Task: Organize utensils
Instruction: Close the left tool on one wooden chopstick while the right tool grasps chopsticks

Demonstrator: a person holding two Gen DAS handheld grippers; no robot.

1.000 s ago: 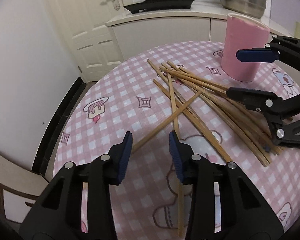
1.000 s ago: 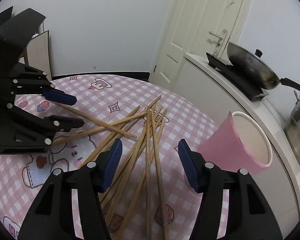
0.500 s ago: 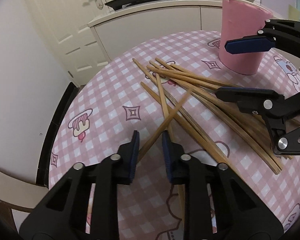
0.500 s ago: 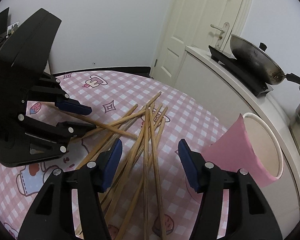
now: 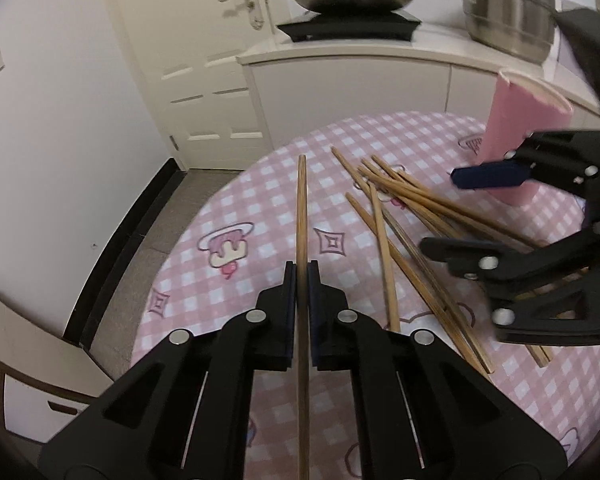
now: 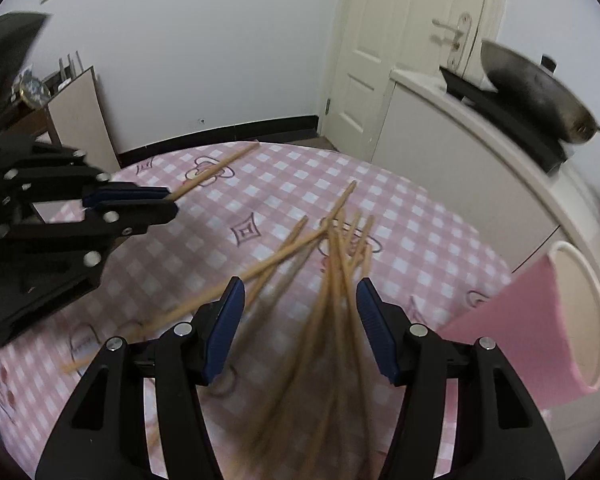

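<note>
Left gripper [image 5: 302,276]: jaws, wide apart a second ago, have just been closing and are now clamped on one chopstick [image 5: 301,208].

Chopstick: formerly lying crossed over the pile of chopsticks [image 5: 412,216] on the checked tablecloth [image 5: 260,208]; now taken out of the pile, its far end raised clear of the cloth and pointed straight ahead along the fingers.

Right gripper [image 6: 300,320]: shifted over the pile; jaws barely narrowed, nothing gripped.

Soft even indoor light; fisheye-warped edges; right view motion-blurred
</note>
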